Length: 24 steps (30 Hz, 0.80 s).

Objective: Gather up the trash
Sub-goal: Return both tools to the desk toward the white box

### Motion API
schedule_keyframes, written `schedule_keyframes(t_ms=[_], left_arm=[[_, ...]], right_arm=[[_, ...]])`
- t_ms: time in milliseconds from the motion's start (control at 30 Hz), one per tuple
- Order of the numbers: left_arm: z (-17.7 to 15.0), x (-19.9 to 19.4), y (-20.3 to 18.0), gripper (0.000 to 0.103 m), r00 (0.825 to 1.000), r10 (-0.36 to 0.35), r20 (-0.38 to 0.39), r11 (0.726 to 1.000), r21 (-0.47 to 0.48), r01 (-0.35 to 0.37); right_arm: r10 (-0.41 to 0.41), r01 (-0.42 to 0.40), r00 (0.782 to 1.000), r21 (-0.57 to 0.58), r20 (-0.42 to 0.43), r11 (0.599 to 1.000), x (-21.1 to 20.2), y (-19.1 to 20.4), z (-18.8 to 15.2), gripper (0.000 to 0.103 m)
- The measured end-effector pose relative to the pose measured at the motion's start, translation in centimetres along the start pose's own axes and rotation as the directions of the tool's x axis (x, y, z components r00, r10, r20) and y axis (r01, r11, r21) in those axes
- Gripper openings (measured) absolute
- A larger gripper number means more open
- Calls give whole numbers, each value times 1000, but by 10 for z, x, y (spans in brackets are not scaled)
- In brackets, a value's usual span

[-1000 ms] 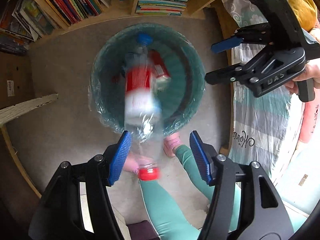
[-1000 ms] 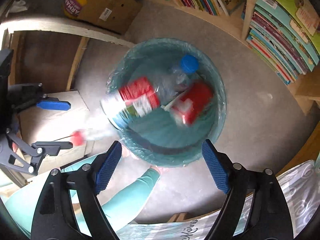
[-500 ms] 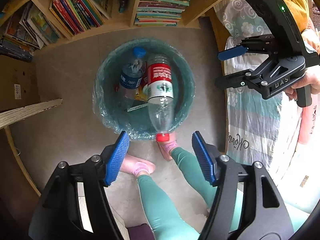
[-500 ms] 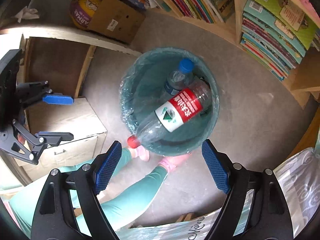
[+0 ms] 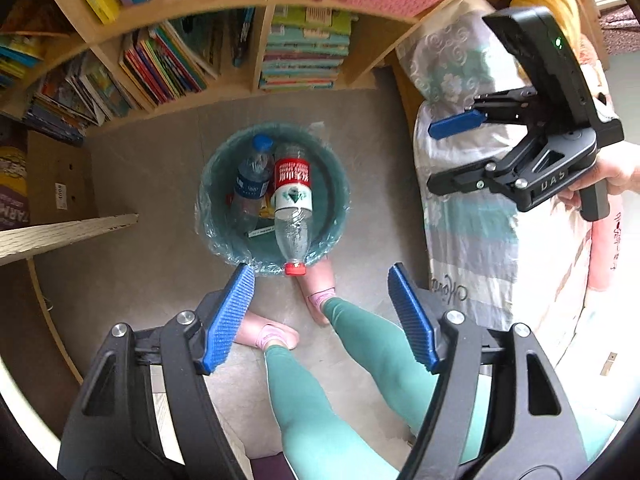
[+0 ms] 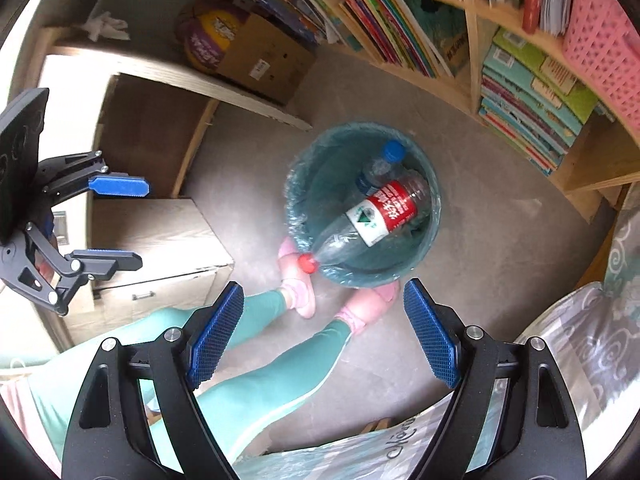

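Down at the near end, the left gripper (image 5: 320, 316) hangs over the person's green-trousered legs (image 5: 360, 356) with its blue pads apart and the jaws opening; nothing sits between them. The right gripper (image 6: 324, 332) is spread wide as well and grips nothing; seen from the left wrist, it floats off to one side above the patterned bedding (image 5: 472, 240), held by a hand (image 5: 616, 172).

Just past the pink slippers (image 6: 296, 276) stands the teal bin (image 5: 340, 184), lined with a thin plastic bag that puckers round its rim. The clear bottle with the red and white label (image 5: 292, 192) lies slanted inside, its base deep in the bin and its red cap (image 5: 295, 269) poking out over the near rim, close to a slipper. Beside it a blue-capped bottle (image 5: 252, 176) leans in too, with bits of wrapper underneath.

Further off runs a wooden bookshelf (image 5: 256, 52) packed with colourful books, a cardboard box (image 6: 268, 60) and a pink basket (image 6: 600, 44).
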<state>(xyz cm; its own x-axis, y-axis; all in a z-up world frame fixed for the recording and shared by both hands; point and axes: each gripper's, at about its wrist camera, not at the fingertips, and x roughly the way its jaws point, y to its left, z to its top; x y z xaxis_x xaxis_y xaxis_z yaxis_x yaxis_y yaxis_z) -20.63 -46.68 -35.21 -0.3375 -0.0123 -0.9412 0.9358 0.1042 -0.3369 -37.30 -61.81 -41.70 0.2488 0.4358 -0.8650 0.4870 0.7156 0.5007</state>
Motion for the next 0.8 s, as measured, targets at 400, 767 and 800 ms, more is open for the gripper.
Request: schedule_keyframes(t_ms=[400, 767, 800], left_arm=[[-28, -194, -36, 89, 959, 91, 269, 995, -68, -75], [-160, -324, 19, 95, 813, 383, 437, 851, -509, -128], [-176, -330, 25, 95, 804, 410, 431, 825, -552, -125]], right_arm=[[-12, 51, 992, -311, 128, 949, -151, 127, 16, 82], [112, 81, 966, -683, 234, 726, -238, 298, 103, 85], [131, 68, 966, -709, 222, 702, -238, 315, 109, 85]])
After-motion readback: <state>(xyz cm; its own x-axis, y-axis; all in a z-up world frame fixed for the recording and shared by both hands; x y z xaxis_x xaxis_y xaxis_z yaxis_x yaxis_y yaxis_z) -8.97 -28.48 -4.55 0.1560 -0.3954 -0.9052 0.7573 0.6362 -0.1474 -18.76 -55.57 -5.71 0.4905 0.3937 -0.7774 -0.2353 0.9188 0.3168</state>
